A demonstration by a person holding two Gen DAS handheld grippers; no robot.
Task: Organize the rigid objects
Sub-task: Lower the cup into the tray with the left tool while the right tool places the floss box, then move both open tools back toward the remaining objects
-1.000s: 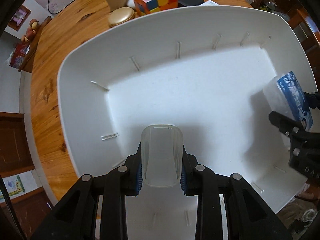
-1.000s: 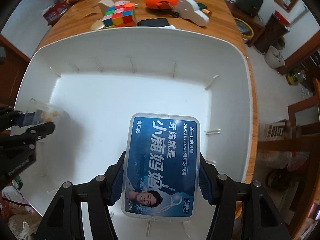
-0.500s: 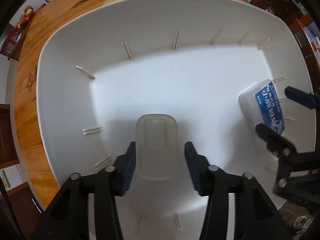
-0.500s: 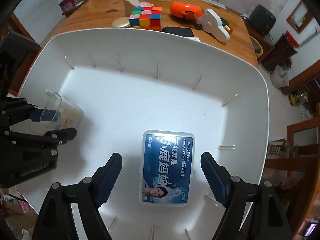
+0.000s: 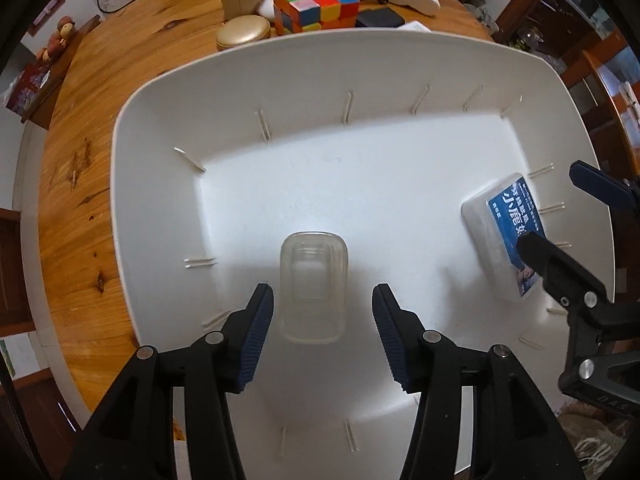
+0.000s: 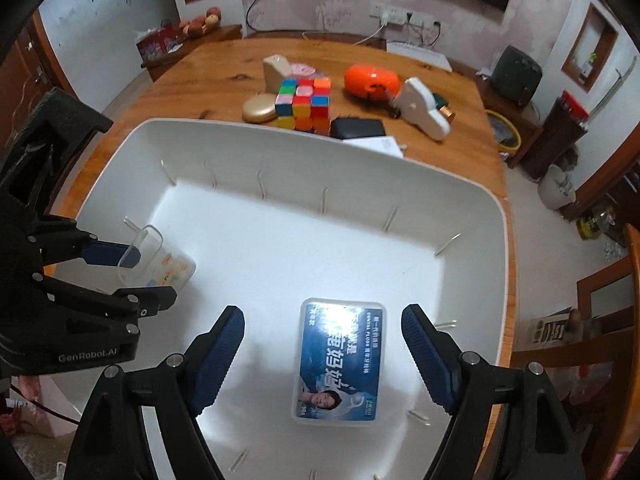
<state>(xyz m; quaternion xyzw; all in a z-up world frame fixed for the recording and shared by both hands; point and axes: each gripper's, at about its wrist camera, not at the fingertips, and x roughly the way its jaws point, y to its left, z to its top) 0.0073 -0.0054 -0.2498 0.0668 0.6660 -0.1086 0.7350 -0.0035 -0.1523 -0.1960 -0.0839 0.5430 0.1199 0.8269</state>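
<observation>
Flanking a clear plastic container point(image 5: 313, 288) without touching it, the left tool point(image 5: 323, 322) stands spread, a gap showing on either side. The container lies on the floor of the white bin point(image 5: 160, 128), toward its left part. The right tool point(image 6: 322, 354) is likewise spread, its blue pads clear of the dental floss box point(image 6: 340, 362), which lies flat, label up, in the right part of the same bin. Beyond the far rim, on the wooden counter point(image 6: 224, 68), sit a multicoloured puzzle cube point(image 6: 305, 105), a gold round compact point(image 6: 259, 108), a beige block point(image 6: 278, 72), an orange case point(image 6: 372, 82), a black pouch point(image 6: 358, 128) and a white cloud-shaped object point(image 6: 422, 110).
</observation>
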